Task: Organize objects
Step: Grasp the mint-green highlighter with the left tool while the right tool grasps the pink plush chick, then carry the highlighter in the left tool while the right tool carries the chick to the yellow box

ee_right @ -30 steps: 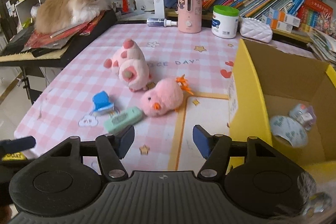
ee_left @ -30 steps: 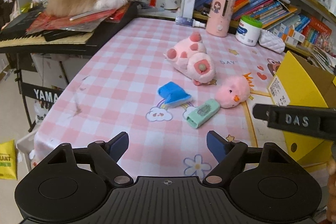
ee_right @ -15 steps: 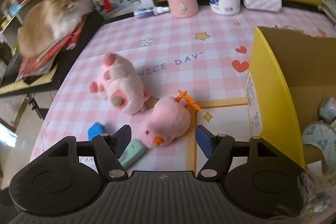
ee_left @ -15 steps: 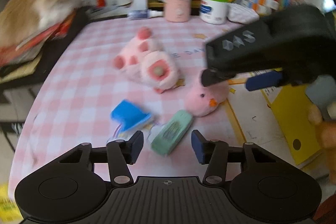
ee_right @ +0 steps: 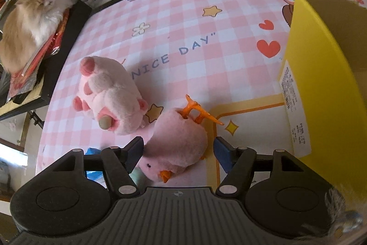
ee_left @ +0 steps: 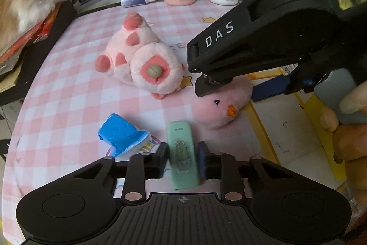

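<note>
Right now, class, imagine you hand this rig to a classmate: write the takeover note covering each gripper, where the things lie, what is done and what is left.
Left gripper: shut on the mint-green rectangular case, which is at the pink checked tablecloth.
Right gripper: open, straddling the pink plush chick, not yet squeezing it.
Loose on the cloth: the pink plush paw toy and the blue crumpled packet.
The yellow cardboard box stands to the right.
Done: case gripped.
Left, likely: close on the chick, carry both to the box, then collect the paw toy and packet.
</note>
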`<action>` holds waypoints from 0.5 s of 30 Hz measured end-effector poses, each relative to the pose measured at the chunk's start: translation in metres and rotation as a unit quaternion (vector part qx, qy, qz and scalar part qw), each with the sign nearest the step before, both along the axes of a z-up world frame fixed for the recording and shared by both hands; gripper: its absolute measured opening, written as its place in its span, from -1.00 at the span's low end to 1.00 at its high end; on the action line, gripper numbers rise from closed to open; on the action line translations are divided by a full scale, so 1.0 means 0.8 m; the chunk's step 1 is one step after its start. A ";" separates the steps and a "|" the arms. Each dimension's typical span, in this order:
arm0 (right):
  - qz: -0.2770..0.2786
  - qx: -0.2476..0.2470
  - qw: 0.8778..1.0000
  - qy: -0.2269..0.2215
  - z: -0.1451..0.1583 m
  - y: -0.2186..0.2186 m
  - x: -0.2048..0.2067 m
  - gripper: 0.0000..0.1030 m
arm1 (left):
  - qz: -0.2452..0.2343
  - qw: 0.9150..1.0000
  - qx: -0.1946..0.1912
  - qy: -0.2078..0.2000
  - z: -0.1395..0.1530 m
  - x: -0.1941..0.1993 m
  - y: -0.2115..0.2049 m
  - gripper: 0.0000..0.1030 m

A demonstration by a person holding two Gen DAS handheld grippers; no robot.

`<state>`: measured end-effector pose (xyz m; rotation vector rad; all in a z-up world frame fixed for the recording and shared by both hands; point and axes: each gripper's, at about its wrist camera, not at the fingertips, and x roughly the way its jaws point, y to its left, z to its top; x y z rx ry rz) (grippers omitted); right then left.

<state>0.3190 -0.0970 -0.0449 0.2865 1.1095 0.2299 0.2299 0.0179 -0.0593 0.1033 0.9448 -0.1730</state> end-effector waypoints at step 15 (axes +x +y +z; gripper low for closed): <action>0.054 -0.025 0.992 -0.114 0.049 0.001 -0.057 0.03 | 0.080 0.992 -0.086 -0.042 0.052 -0.070 0.051 -0.56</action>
